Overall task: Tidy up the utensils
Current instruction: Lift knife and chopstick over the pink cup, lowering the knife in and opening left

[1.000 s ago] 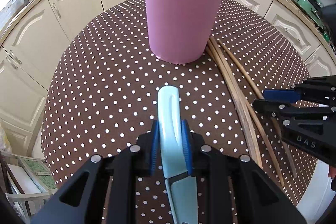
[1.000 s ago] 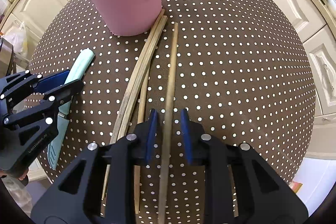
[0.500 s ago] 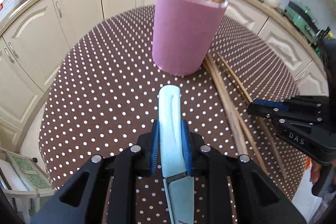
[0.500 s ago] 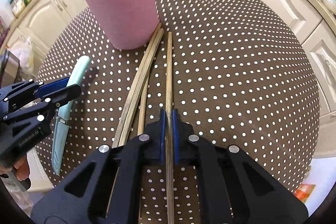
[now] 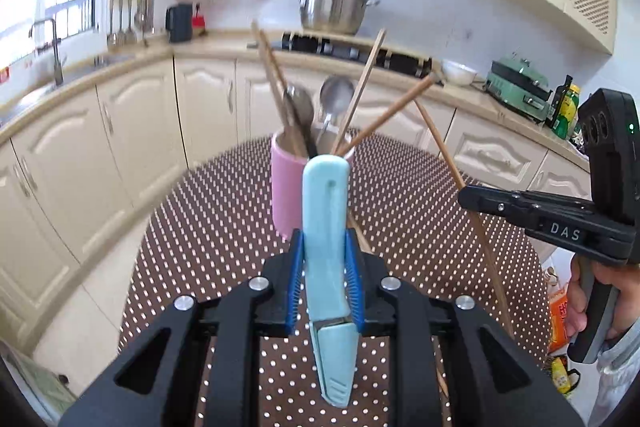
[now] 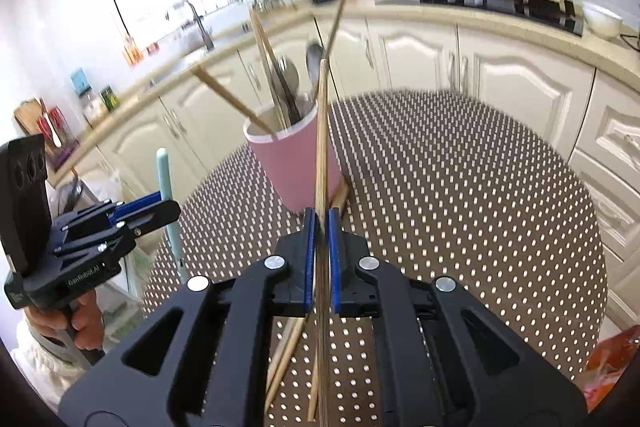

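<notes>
We see the left claw (image 5: 324,281) clamped on a pale blue knife (image 5: 326,227), its long axis running up and away toward the pink cup (image 5: 288,187). The right claw (image 6: 321,259) pinches a chopstick (image 6: 321,147) tight, pointing up past the cup; both are raised off the dotted tabletop (image 6: 460,187). The cup holds spoons and, seemingly, several more chopsticks, with others lying on the tabletop beside it.
</notes>
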